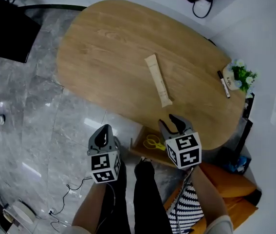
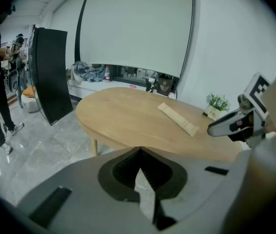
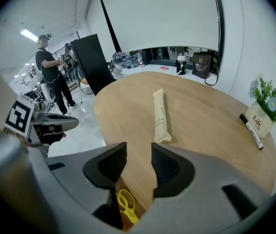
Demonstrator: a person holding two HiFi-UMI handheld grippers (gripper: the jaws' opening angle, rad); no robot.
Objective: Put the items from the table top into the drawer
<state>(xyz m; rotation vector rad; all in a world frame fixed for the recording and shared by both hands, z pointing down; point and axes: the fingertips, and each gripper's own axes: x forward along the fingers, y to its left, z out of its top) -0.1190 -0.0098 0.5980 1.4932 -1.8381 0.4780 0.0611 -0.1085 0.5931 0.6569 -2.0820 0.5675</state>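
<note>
I stand at the near edge of an oval wooden worktop (image 1: 108, 48) with a tool in each hand, both angled downward. My right tool (image 3: 138, 152) has its jaws well apart and holds nothing; through the gap I see only wood and, lower down, the open drawer (image 1: 138, 141). My left tool (image 1: 106, 129) is closed tip to tip on nothing and hangs off the worktop over the grey floor, to the left of the drawer. The drawer sits just under the worktop's edge, below and slightly behind the right tool's tips, between my two tools. A pair of yellow scissors (image 1: 152, 142) already lies inside it. A long, pale paper packet (image 1: 158, 80) lies straight ahead of the right tool, its near end just beyond the tips and pointing towards me. A marker pen (image 1: 224, 84) lies well off to that tool's right, just beside a small potted plant (image 1: 239, 76). I judge that the task is partly done and that the packet is the next thing to fetch. That calls for moving the open right tool forward and down over the packet's near end, jaws across its narrow width, then closing. The packet looks thin and flat, though I cannot be sure, so the tips may need to go right down to the wood.
</note>
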